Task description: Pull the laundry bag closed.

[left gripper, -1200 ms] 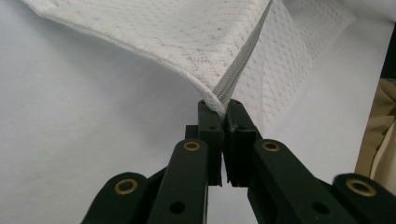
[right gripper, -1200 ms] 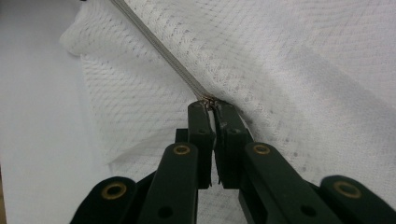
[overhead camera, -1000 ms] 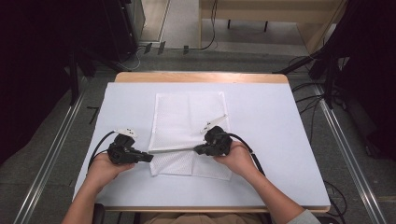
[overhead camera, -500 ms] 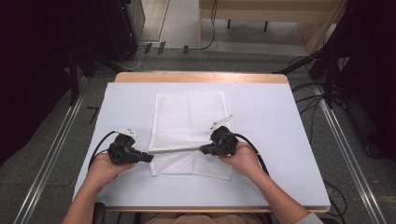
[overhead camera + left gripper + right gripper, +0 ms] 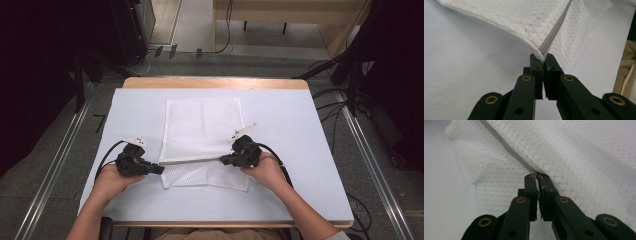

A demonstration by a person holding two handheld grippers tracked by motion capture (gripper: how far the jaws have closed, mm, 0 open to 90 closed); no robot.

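While you hold both grippers low over the near half of the table (image 5: 300, 150), the white mesh bag (image 5: 202, 127) lies flat across the middle, its far edge well short of the far edge of the table. Its near part is folded: a taut grey zipper edge (image 5: 192, 161) runs between your two grippers, and a lower flap lies under it, toward the near edge.

Left gripper (image 5: 159, 170): fingers (image 5: 536, 72) closed tight on the left end of the zipper edge, cloth bunched between the pads. Right gripper (image 5: 224, 160): fingers (image 5: 531, 187) closed on the zipper edge at its right end, gripping at a small metal piece of the zipper.

Open room: a wide bare strip on the left side of the table, from your left hand (image 5: 112, 182) out to the left edge; a wider bare strip on the right, past your right hand (image 5: 265, 172) to the right edge. A narrower bare band lies between the flap and the near edge. The far corners are bare too.

Materials: the bag is thin woven mesh with a fine dotted grid, soft, slightly see-through where single-layered. The zipper tape is a flat ribbed grey band. The table top is a smooth matte white sheet, with a wooden rim showing at the far edge. The fingers are black hard plastic with brass-coloured rivets.
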